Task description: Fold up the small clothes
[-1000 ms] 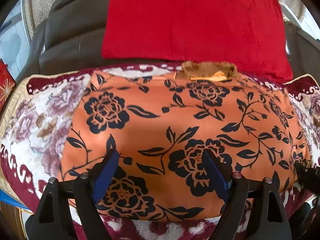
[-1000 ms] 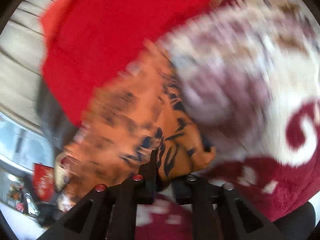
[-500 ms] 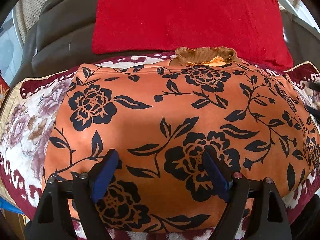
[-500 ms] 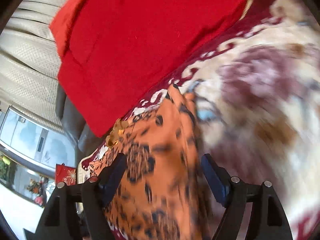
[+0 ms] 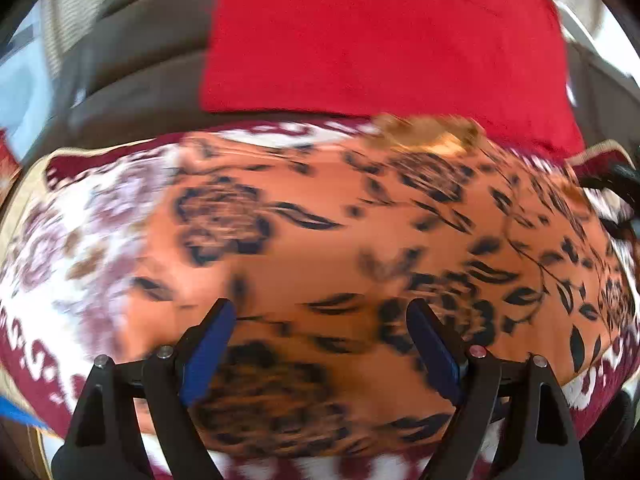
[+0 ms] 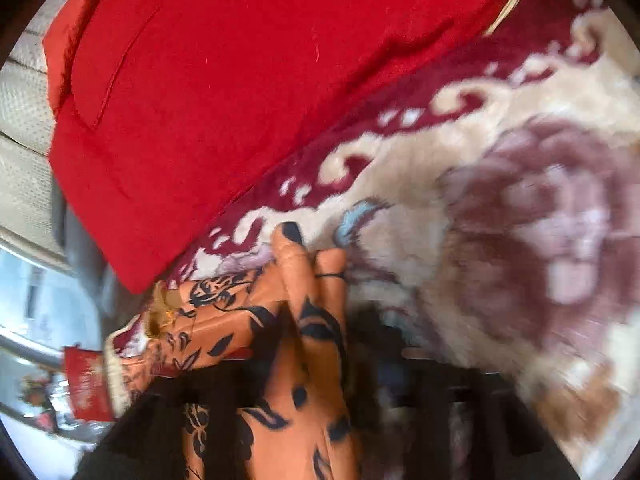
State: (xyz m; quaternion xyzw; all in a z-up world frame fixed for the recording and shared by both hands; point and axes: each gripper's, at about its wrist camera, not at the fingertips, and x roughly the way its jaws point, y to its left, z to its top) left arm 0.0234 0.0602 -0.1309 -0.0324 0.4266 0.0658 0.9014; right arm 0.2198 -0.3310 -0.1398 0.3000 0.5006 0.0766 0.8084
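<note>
An orange garment [image 5: 360, 240] with a black flower print lies spread on a floral blanket [image 5: 80, 240], its brown collar [image 5: 428, 132] at the far edge. My left gripper [image 5: 320, 340] hovers open over the garment's near half, blue pads wide apart and nothing pinched. In the right wrist view the garment's side edge [image 6: 316, 320] runs as a narrow strip toward the lens. My right gripper [image 6: 320, 404] is a dark blur at the bottom; its jaws are opening, and the strip lies loose between them, not pressed.
A red cushion [image 5: 380, 32] leans on the dark sofa back [image 5: 132, 76] just behind the collar. The blanket [image 6: 500, 200] stretches on to the right of the garment. A dark shape [image 5: 616, 184] sits at the garment's right edge.
My right gripper has let go of the garment's edge, opened wide and swung out along that side. The left gripper has drifted a little to the left, still open.
</note>
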